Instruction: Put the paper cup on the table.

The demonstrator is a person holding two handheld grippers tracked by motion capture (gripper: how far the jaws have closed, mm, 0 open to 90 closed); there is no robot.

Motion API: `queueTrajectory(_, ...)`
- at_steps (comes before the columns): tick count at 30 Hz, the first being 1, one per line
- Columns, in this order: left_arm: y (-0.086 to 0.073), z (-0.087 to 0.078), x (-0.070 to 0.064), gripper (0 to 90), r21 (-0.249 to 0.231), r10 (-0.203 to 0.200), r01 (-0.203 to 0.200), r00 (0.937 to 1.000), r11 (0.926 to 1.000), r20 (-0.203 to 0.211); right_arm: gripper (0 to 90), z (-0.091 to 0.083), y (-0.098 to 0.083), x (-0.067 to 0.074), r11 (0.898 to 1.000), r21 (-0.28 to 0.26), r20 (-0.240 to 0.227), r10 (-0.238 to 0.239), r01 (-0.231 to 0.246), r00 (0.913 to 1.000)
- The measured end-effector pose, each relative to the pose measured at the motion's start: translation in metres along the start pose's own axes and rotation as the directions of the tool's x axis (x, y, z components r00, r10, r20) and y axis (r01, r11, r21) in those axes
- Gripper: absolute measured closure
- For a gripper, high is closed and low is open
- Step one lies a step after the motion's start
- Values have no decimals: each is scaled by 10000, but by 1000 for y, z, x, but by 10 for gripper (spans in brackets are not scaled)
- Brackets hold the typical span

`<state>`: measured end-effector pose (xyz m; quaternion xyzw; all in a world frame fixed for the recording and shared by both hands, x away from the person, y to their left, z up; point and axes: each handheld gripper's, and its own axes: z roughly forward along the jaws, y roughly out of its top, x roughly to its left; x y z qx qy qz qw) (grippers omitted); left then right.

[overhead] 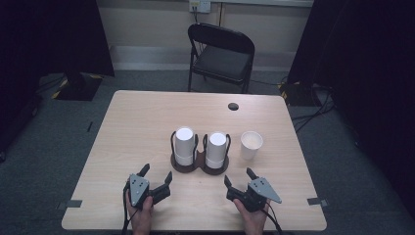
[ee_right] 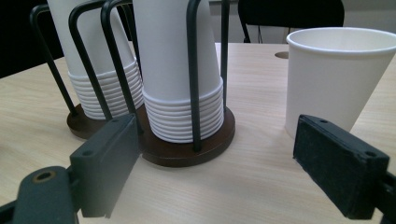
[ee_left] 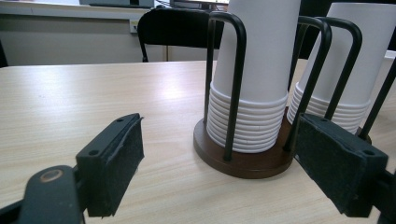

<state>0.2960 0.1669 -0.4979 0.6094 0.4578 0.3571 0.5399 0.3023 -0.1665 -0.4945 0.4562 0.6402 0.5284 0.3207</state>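
spanning the room, a grey carpet floor (overhead: 44,147) and folding chair (overhead: 221,54) are seen behind the wooden table (overhead: 142,117). two inverted cup stacks (overhead: 185,145) are held in a wire rack (overhead: 198,164); a loose paper cup (overhead: 251,145) stands just beside it. left gripper (overhead: 156,177) and right gripper (overhead: 239,177) are held wide open, empty. the light cup may be tipped by a jaw.

Pale wood-grain tabletop (overhead: 137,127), rounded corners, small dark round grommet hole (overhead: 233,106) near far edge. Black folding metal chair (overhead: 221,55) beyond far side, facing tabletop. Grey carpet floor (overhead: 44,156) all round. White wall socket (overhead: 199,5) above chair. Dark curtains (overhead: 372,73) at both sides.
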Motion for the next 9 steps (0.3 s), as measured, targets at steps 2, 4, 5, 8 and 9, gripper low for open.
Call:
queueTrajectory(2, 0, 1, -1, 161, -9, -62, 62, 10000, 10000, -30, 135, 0, 0, 1, 10000, 7, -86, -76, 76, 9999)
queueTrajectory(4, 0, 1, 0, 161, 23, -14, 14, 10000, 10000, -87, 135, -1, -1, 2, 9999, -96, 29, -143, 144, 9999)
queueTrajectory(5, 0, 1, 0, 161, 29, 6, -6, 10000, 10000, -87, 136, -1, -1, 2, 9998, -132, 41, -133, 134, 9999)
queueTrajectory(8, 0, 1, 0, 161, 20, 22, -22, 10000, 10000, -71, 136, -1, -1, 0, 9998, -199, -1, 42, -42, 10000)
queueTrajectory(9, 0, 1, -1, 161, -40, -26, 26, 10000, 10000, -76, 136, -1, -1, -1, 9998, -154, -11, 121, -122, 9999)
